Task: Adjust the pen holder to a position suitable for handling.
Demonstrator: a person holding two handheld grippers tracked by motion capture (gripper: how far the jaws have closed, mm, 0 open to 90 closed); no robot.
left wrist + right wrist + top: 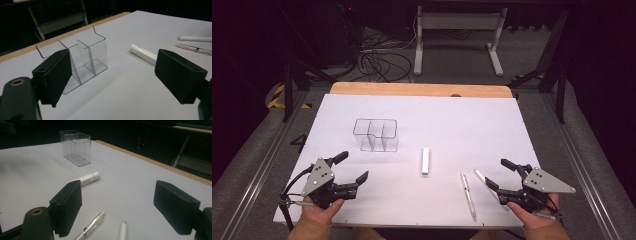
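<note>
I am holding both grippers, left [353,167] and right [498,173], jaws apart (nothing between), near the desk's [492,120] front corners, pens [468,195] beside the right.

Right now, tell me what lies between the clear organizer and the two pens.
In the high view, a white tube lies on the sheet between the clear organizer and the two pens; otherwise that stretch is bare.

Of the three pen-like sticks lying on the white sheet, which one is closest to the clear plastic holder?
The short, thick white marker, lying alone mid-sheet just right of the clear holder. The two thinner pens lie farther off, by the right gripper.
</note>
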